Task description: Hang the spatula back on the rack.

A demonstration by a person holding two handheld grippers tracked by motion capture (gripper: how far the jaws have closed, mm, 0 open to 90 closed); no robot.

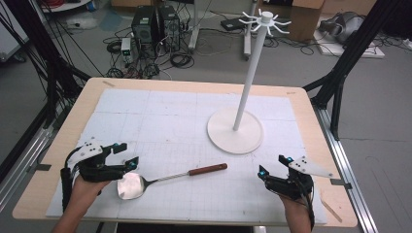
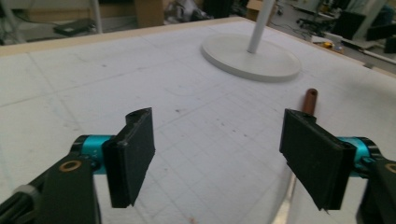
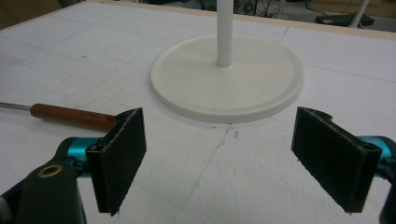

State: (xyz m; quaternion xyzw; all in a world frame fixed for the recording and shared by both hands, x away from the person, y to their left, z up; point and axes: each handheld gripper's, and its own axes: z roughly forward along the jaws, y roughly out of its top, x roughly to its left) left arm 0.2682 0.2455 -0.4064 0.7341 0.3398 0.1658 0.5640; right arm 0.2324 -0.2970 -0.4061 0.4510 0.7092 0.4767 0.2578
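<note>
A wooden bench (image 1: 58, 160) carries a white gridded mat (image 1: 160, 126). At about two o'clock on the mat stands a tall white rack (image 1: 248, 77), a slim pole on a round flat base, with short hooks fanning out at the top. Beyond the bench the floor holds cables and computer boxes.

Near six o'clock on the mat lies a spoon (image 1: 160, 178), its shiny metal bowl toward eight o'clock, a thin steel shaft running to a reddish-brown wooden handle that points toward three o'clock.

The left tongs (image 1: 125, 154), held in a hand at eight o'clock, hang just above the spoon's bowl with jaws wide apart, gripping nothing. The right tongs (image 1: 272, 165), at four o'clock, rest well apart from the spoon, jaws also spread and empty.

The spoon looks light and stiff. Its polished bowl and shaft would likely be slippery; the wooden handle should give the surest hold, though it lies flat, so the pads must come down either side of it.

The high view shows the whole spoon and the rack's hooks. The left gripper view shows the handle's tip (image 2: 310, 100) past the right-hand pad. The right gripper view shows the handle (image 3: 72, 116) from close by, just beside its left-hand pad.
</note>
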